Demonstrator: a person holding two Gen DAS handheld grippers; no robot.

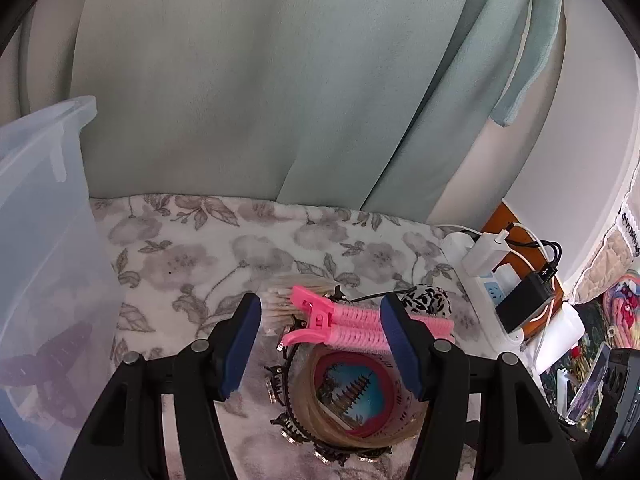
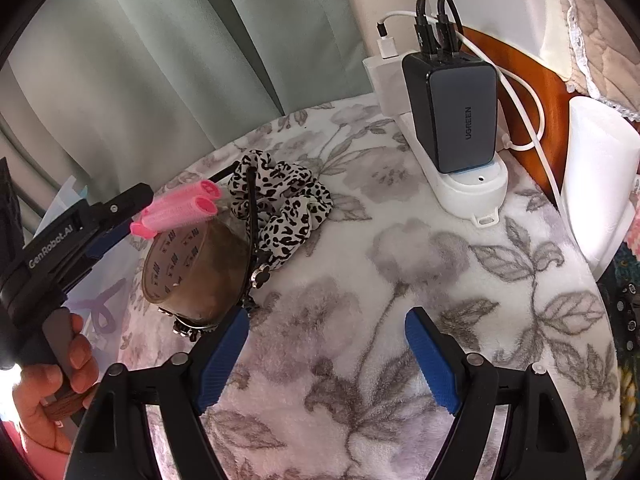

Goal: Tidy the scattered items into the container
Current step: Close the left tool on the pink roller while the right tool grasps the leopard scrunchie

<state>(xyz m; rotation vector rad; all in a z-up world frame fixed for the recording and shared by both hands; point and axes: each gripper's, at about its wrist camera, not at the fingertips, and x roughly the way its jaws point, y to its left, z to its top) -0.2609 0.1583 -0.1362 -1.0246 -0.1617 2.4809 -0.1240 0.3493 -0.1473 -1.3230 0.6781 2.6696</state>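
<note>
Left gripper, jaws apart and empty, nearer the pink clips lying crosswise at centre frame; right gripper wide, empty, off lower right.

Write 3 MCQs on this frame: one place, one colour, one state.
1. Where do the curler clips lie?
A. on top of the tape roll
B. inside the bin
C. on the power strip

2. What colour is the charger plugged into the power strip?
A. white
B. black
C. pink

3. How does the right gripper stand?
A. shut on the scrunchie
B. shut on the tape roll
C. open, nothing between its fingers

Answers:
1 A: in the right wrist view the pink clips rest on the roll's upper edge.
2 B: its body is dark, with black cables at the top.
3 C: only floral blanket shows between the blue pads.
</note>
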